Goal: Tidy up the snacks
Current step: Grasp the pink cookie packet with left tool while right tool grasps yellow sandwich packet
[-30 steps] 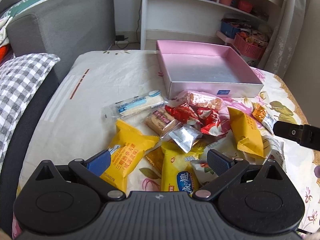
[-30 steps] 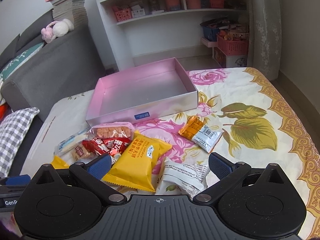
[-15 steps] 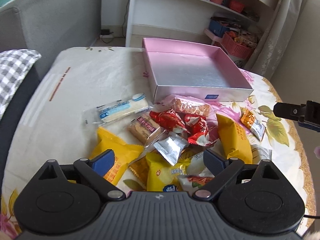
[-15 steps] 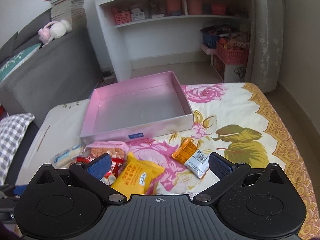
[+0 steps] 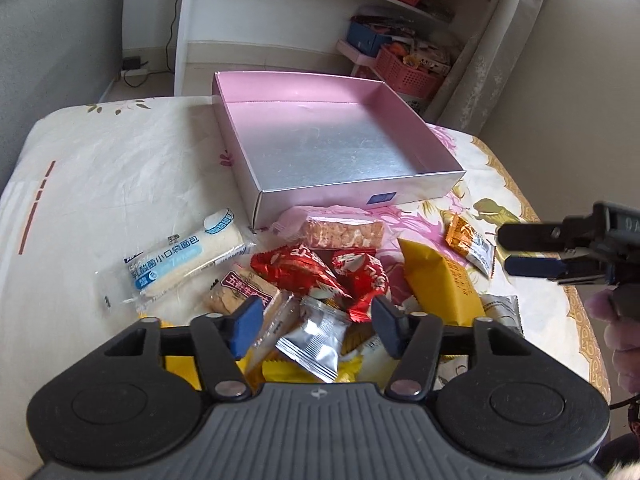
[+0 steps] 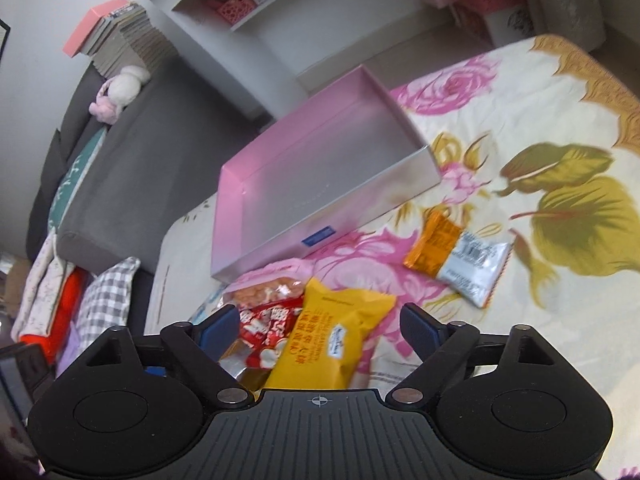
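Observation:
An empty pink box (image 5: 328, 148) sits on the flowered table; it also shows in the right wrist view (image 6: 320, 176). A heap of snack packets lies in front of it: a white bread pack (image 5: 180, 260), red packets (image 5: 316, 272), a silver packet (image 5: 316, 338), a yellow pack (image 5: 440, 280) and an orange-and-white sachet (image 5: 470, 244). My left gripper (image 5: 316, 326) is open above the silver packet. My right gripper (image 6: 316, 328) is open above the yellow pack (image 6: 332, 340), with the sachet (image 6: 456, 256) to its right. The right gripper also shows in the left wrist view (image 5: 520, 250).
A grey sofa (image 6: 132, 160) with cushions stands to the left of the table. White shelves (image 5: 320, 12) with baskets and a curtain (image 5: 492, 60) stand behind it. The table edge (image 5: 560, 280) runs along the right.
My left gripper has moved forward over the heap and its fingers have narrowed a little. My right gripper has tilted and swung down toward the yellow pack.

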Demonstrator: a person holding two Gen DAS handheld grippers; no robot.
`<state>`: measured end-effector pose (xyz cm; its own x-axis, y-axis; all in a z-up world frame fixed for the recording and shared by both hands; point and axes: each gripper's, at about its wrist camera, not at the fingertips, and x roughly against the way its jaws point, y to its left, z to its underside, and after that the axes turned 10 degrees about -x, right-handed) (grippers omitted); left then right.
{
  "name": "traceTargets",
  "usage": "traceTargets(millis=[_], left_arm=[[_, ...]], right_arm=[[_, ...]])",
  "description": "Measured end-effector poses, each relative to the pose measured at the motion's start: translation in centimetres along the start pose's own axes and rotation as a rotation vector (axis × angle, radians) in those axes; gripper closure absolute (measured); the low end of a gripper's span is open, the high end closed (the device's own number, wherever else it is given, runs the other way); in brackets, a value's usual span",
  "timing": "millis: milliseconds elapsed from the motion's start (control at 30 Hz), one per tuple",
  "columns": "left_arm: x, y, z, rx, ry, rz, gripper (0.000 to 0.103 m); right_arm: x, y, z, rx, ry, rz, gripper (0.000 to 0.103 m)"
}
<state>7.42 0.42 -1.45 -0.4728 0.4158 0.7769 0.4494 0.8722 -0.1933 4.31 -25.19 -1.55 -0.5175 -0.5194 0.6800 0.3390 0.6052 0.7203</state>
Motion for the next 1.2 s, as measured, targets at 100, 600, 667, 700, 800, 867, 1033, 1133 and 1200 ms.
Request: traceTargets(millis=[100, 600, 667, 700, 800, 867, 1033, 1133, 1200], left_arm=[[-0.1, 0.3, -0.4, -0.010, -0.026, 0.006, 0.056], [-4.0, 0.2, -2.8, 0.162, -0.074, 0.059, 0.046], [-4.3, 0.2, -3.0, 0.182, -0.085, 0.058, 0.040], [-4.4, 0.3, -3.0, 0.197, -0.090, 0.060, 0.038], [-4.7, 0.4, -3.1, 0.223, -0.101, 0.049, 0.034], [-4.8, 0.5, -3.1, 0.225, -0.097, 0.032, 0.034], [-5.1, 0.9, -2.9, 0.247, -0.083, 0.017, 0.036], [-5.2, 0.9, -2.9, 0.255, -0.081, 0.008, 0.040], [-5.2, 1.0, -2.9, 0.271, -0.080, 0.000, 0.046]], right_arm=[[-1.0, 0.2, 0.0, 0.002, 0.029, 0.000, 0.031], [-4.4, 0.7, 0.6, -0.003, 0.103, 0.047, 0.041], [-4.7, 0.4, 0.7, 0.000, 0.107, 0.055, 0.043], [-4.8, 0.4, 0.7, 0.002, 0.107, 0.057, 0.045], [-4.9, 0.3, 0.7, -0.002, 0.103, 0.059, 0.052], [-4.8, 0.2, 0.6, -0.016, 0.102, 0.053, 0.059], [-4.3, 0.1, 0.4, -0.034, 0.086, 0.058, 0.063], [-3.7, 0.0, 0.2, -0.037, 0.074, 0.057, 0.064], [-3.4, 0.1, 0.2, -0.038, 0.064, 0.055, 0.064]])
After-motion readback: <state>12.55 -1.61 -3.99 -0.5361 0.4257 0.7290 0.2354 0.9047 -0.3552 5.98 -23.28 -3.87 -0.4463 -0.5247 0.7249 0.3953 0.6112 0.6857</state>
